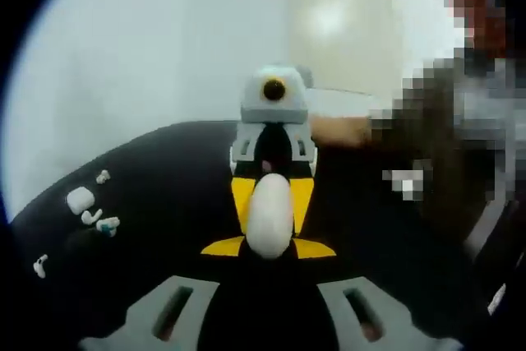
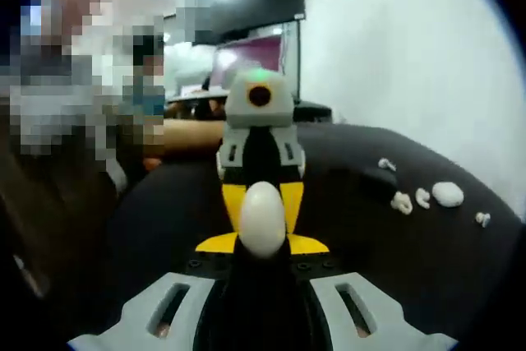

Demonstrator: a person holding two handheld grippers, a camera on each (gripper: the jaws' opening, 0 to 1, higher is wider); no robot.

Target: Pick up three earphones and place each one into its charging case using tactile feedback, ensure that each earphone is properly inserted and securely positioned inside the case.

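Black tabletop (image 1: 164, 170) spreads under both tools, with a pale wall behind it in the left gripper view and a lit monitor (image 2: 255, 47) at the top of the right gripper view.

The two grippers face each other head-on. In the left gripper view the right gripper (image 1: 269, 195) stands at the middle of the frame, its yellow fingers (image 1: 241, 199) drawn in narrow on either side of a white egg-shaped charging case (image 1: 269, 219), pressing its flanks. In the right gripper view the left gripper (image 2: 261, 203) shows the same way at centre frame, its yellow fingers (image 2: 233, 203) closed against the sides of the same case (image 2: 261, 223). Each view's own grey jaw bases sit at the bottom edge, spread to left and right below the case.

The loose pieces lie well apart from the held case. In the left gripper view they are at the lower left: a second white case (image 1: 80, 199), with small white earphones (image 1: 92, 217) just beside and below it, one showing a teal tip (image 1: 108, 224), and another farther down (image 1: 39, 266). In the right gripper view the same cluster sits at the right of the frame.
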